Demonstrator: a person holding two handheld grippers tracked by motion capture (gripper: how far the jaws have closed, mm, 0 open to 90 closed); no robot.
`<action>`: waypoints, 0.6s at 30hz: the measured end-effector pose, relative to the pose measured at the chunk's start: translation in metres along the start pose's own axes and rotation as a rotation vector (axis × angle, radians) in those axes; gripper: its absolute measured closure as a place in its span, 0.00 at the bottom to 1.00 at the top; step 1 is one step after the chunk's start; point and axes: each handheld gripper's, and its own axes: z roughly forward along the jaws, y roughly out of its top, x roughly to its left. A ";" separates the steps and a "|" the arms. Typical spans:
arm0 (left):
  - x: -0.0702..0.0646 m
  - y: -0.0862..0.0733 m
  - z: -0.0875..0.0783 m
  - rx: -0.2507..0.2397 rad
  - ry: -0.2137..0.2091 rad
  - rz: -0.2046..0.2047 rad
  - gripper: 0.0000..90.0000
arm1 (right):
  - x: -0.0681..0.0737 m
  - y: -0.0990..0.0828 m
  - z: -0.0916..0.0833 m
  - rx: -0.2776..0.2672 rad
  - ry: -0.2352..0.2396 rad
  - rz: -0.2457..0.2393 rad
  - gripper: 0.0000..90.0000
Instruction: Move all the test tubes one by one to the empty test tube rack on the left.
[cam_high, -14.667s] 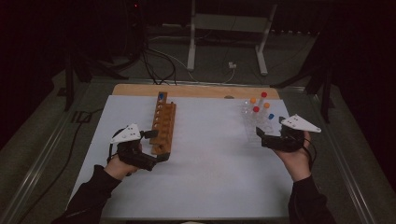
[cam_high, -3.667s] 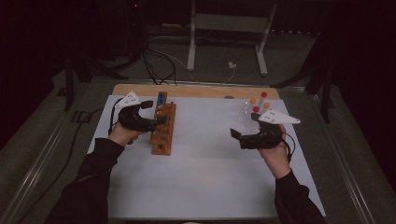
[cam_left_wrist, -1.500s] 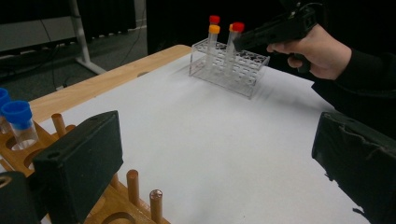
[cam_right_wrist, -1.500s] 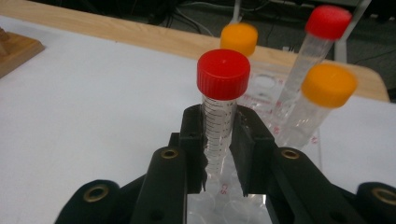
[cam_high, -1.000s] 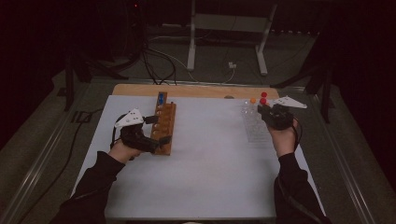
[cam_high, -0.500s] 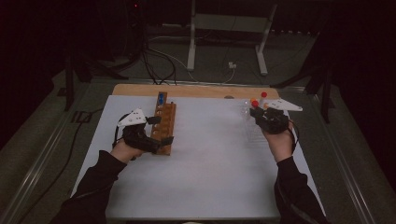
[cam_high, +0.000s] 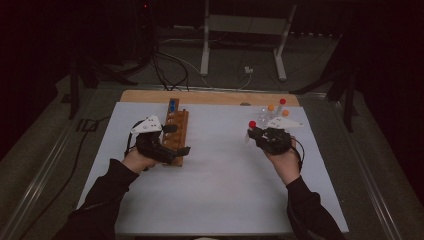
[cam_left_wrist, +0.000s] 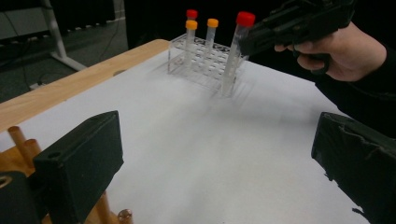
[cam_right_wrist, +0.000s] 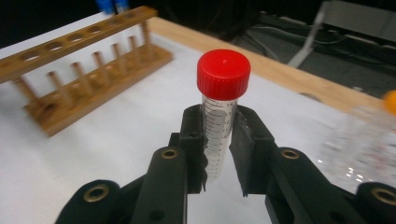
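The right claw pinches a clear graduated plastic tube with a red screw cap, holding it upright by its body between the two black jaws. A second ago this claw stood at the clear plastic tube rack near the far right of the white-covered counter; it has since carried the tube away from that rack toward the middle, and the tube now hangs above the counter, clear of the rack. Two orange-capped tubes and one red-capped tube stay in the rack. The left claw has hardly shifted: its jaws are spread with nothing between them, beside the near end of the long brown wooden tube rack.
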 end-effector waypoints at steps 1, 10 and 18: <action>-0.001 0.001 0.001 0.002 -0.001 0.003 0.04 | 0.004 0.000 0.001 0.005 0.008 -0.007 0.84; -0.006 0.010 0.012 0.010 -0.037 0.017 0.04 | 0.028 0.000 0.006 0.016 0.090 -0.036 0.84; -0.011 0.016 0.024 0.011 -0.067 0.022 0.05 | 0.042 0.001 0.007 0.015 0.144 -0.062 0.84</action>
